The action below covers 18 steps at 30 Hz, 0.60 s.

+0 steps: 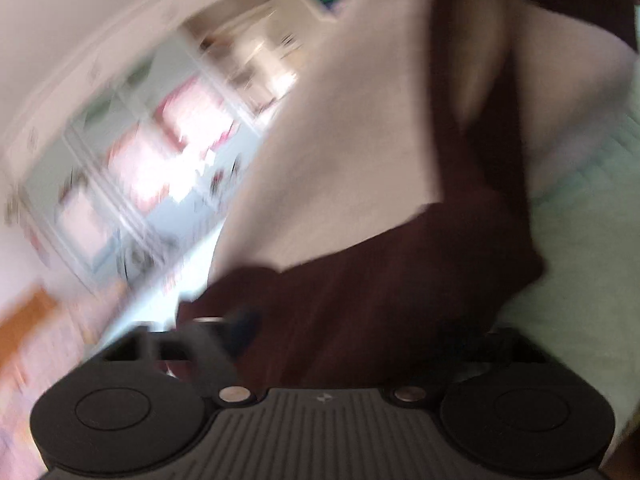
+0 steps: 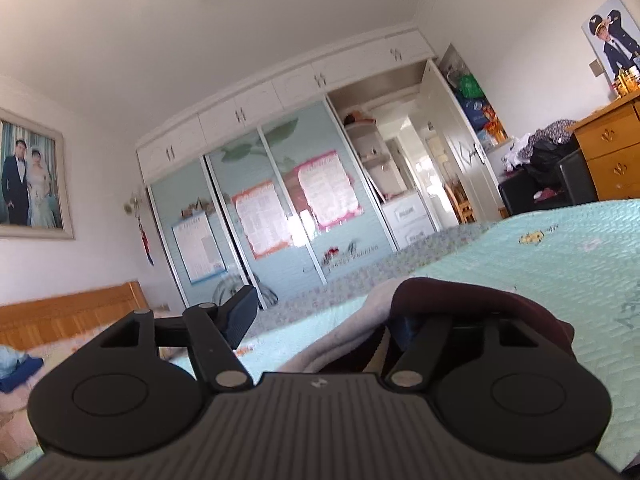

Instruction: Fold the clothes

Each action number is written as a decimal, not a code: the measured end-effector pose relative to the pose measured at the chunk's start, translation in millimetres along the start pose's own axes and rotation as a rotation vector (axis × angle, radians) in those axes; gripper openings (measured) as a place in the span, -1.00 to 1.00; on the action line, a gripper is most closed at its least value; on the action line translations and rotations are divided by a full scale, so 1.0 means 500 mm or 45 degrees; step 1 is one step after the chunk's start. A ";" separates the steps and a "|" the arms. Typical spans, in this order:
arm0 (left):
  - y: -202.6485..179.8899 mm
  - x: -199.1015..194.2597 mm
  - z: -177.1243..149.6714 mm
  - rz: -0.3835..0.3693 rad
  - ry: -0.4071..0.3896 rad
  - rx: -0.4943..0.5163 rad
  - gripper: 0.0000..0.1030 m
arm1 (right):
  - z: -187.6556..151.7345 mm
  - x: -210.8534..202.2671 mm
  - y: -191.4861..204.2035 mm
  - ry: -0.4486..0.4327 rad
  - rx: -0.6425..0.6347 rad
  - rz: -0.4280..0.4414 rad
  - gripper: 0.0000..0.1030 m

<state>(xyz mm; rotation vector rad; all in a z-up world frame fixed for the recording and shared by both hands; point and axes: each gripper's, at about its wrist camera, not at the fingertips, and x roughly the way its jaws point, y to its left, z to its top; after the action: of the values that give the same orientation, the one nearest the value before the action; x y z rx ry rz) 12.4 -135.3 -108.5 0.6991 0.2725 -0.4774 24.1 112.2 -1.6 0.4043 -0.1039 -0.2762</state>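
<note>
The garment is pale grey-beige (image 1: 340, 140) with dark maroon parts (image 1: 380, 300). In the blurred left wrist view it fills the middle and rises past the top of the frame. My left gripper (image 1: 344, 332) is right under it. Its left finger (image 1: 240, 324) stands wide to the side, and maroon cloth hides the right one. In the right wrist view the garment lies on the bed, with a maroon fold (image 2: 460, 296) draped over the right finger (image 2: 408, 326) of my right gripper (image 2: 326, 320). Grey cloth (image 2: 352, 328) sits low in the gap. The jaws stand apart.
A light green quilted bed (image 2: 540, 264) spreads to the right. Its wooden headboard (image 2: 72, 308) is at the left, with blue folded cloth (image 2: 16, 368) near it. Behind stand a sliding-door wardrobe (image 2: 280, 200), a wooden dresser (image 2: 612, 152) and a black chest (image 2: 532, 192) piled with clothes.
</note>
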 end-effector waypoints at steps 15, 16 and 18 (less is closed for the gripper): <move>0.206 -0.151 0.072 0.290 -0.386 -0.399 -0.78 | -0.015 -0.090 0.044 0.489 -0.260 0.530 0.65; 0.214 -0.170 0.084 0.311 -0.420 -0.410 -0.78 | -0.012 -0.100 0.052 0.471 -0.303 0.536 0.69; 0.209 -0.194 0.095 0.337 -0.446 -0.386 -0.78 | -0.008 -0.115 0.065 0.403 -0.398 0.495 0.79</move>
<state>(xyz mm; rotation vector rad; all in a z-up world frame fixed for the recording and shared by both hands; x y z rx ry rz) -14.3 -65.7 22.1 0.3397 -0.0784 -0.2894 -22.6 158.7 5.2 0.1079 0.1698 0.1564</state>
